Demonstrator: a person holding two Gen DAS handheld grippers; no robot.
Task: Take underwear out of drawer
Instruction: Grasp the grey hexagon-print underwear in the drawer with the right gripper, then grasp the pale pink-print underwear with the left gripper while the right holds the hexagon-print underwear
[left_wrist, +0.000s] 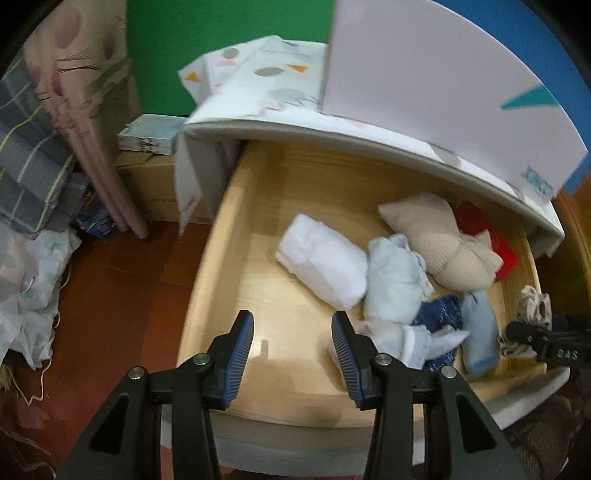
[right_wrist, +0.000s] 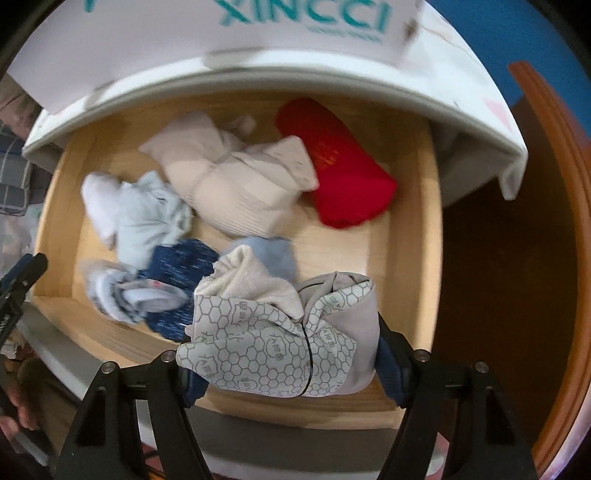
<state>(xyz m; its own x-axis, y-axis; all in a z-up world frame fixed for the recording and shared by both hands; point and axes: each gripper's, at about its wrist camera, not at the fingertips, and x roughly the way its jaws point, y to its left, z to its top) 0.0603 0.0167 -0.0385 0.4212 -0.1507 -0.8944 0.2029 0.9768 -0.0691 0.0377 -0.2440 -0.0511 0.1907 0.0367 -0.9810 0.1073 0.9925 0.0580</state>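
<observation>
The wooden drawer (left_wrist: 221, 240) is pulled out, with folded clothes piled at its right. My right gripper (right_wrist: 291, 369) is shut on a grey-beige bundle of underwear (right_wrist: 273, 350) with a honeycomb print, held just above the drawer's front right corner. My left gripper (left_wrist: 292, 321) is open with nothing between its pads, over the bare left part of the drawer floor. In the pile lie a white roll (left_wrist: 321, 266), a pale blue piece (left_wrist: 395, 280), a beige bundle (right_wrist: 236, 184), a red roll (right_wrist: 340, 166) and a dark blue piece (right_wrist: 177, 266).
A white cabinet top (left_wrist: 280, 92) with a patterned cover overhangs the drawer's back. On it stands a white board (right_wrist: 295, 22) with teal lettering. A cardboard box (left_wrist: 147, 184), pink rolled fabric (left_wrist: 96, 110) and bedding (left_wrist: 29, 166) crowd the red-brown floor (left_wrist: 110, 295) at the left.
</observation>
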